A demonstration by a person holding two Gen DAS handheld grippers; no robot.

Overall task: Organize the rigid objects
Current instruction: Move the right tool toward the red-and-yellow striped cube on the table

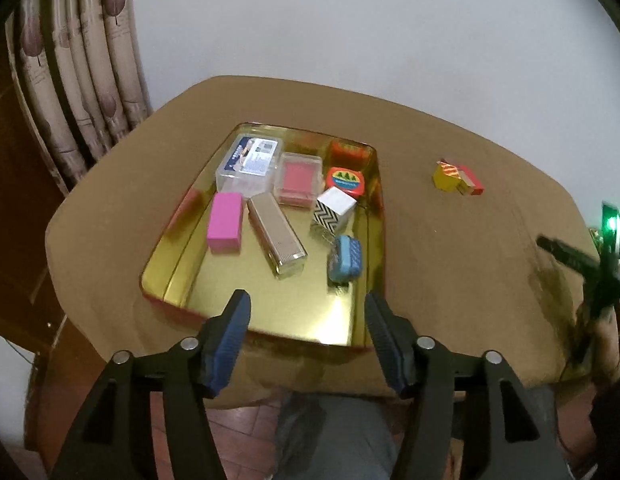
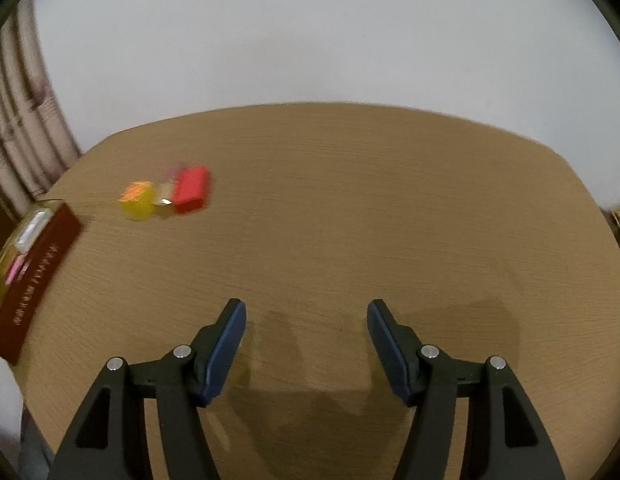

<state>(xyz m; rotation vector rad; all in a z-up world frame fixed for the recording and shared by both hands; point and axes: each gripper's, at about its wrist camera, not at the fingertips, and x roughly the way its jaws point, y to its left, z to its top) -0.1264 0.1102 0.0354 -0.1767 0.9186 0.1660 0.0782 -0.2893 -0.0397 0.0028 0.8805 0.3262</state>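
Observation:
A gold tin tray (image 1: 265, 312) sits on the brown table and holds several small things: a clear plastic case (image 1: 249, 164), a pink box (image 1: 225, 221), a gold bar-shaped box (image 1: 275, 234), a zigzag-patterned box (image 1: 333, 209), a blue ridged box (image 1: 345, 258) and a round red tin (image 1: 345, 180). A yellow box (image 1: 445, 176) and a red box (image 1: 470, 180) lie together on the bare table to the tray's right; they also show blurred in the right wrist view, yellow (image 2: 138, 200) and red (image 2: 191, 189). My left gripper (image 1: 307, 300) is open and empty over the tray's near edge. My right gripper (image 2: 305, 308) is open and empty above bare table.
The tray's dark red outer wall (image 2: 37, 272) shows at the left edge of the right wrist view. A curtain (image 1: 77, 80) hangs at the left and a white wall stands behind the table. The other gripper and hand (image 1: 590, 280) show at the right of the left wrist view.

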